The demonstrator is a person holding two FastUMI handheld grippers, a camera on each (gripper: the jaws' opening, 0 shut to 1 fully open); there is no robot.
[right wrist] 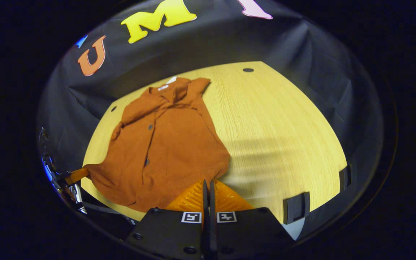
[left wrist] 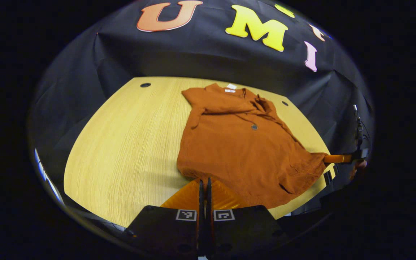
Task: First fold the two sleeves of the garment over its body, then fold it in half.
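Note:
A rust-orange buttoned shirt (left wrist: 244,151) lies flat on the wooden table (left wrist: 128,144), collar at the far end and hem towards me. Both short sleeves (left wrist: 198,116) are folded in over the body. My left gripper (left wrist: 204,182) is shut, its tips pinching the near left corner of the hem. In the right gripper view the shirt (right wrist: 164,144) lies left of centre, and my right gripper (right wrist: 208,184) is shut on the hem's other corner. Each gripper also appears in the other's view, the right gripper (left wrist: 338,158) and the left gripper (right wrist: 76,176), each gripping a stretched hem corner.
The table (right wrist: 284,137) has small dark holes (left wrist: 145,85) near its far corners. Two black clamps (right wrist: 296,207) sit on its near right edge. The booth's black cloth wall rises behind the table. Bare wood lies left and right of the shirt.

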